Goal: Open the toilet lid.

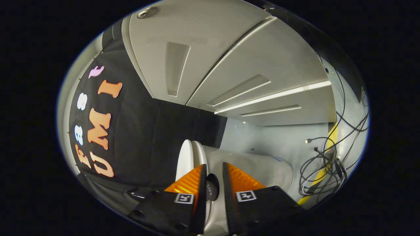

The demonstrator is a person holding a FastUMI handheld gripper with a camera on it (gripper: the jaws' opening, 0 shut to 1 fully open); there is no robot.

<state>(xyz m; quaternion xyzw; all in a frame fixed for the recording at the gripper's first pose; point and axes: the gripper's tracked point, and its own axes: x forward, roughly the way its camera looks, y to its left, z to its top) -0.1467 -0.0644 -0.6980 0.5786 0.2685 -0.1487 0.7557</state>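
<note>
The view is rolled, so the floor lies to the right of the toilet. The white toilet bowl (262,170) sits just beyond my fingers. Its lid (183,157) lies against the seat (199,154) on the side facing the black cloth. A small black oval lift handle (212,187) sticks out from the lid's edge, right between my orange fingers (188,182). My gripper (214,165) is nearly closed, with both fingers drawn in tight against this handle.
A tangle of black cables (323,167) lies on the grey floor (279,141) beside a strip of yellow tape (332,134). White wall panels (229,59) rise behind the toilet. The black cloth wall (147,137) hangs close beside the lid.
</note>
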